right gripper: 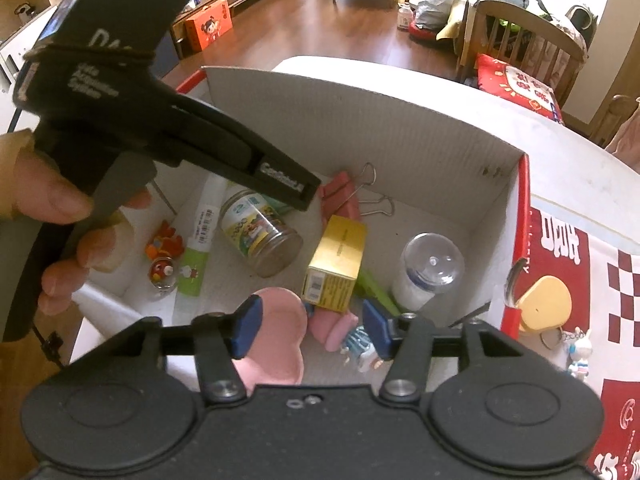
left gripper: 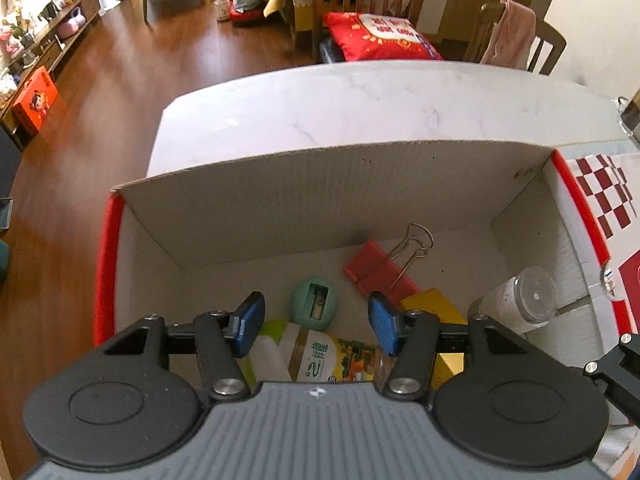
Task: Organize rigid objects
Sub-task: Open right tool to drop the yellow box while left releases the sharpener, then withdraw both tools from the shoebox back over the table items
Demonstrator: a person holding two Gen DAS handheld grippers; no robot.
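An open cardboard box holds several small objects: a red binder clip, a green pencil sharpener, a labelled jar, a yellow carton, a clear-capped white bottle, a glue stick and a pink dish. My left gripper is open and empty above the jar. My right gripper is open and empty over the box's near side, above the pink dish. The left gripper's body shows in the right wrist view.
The box stands on a white marble table. A red-and-white checked cloth lies right of the box with a yellow toy and a small rabbit keychain on it. Chairs stand behind the table.
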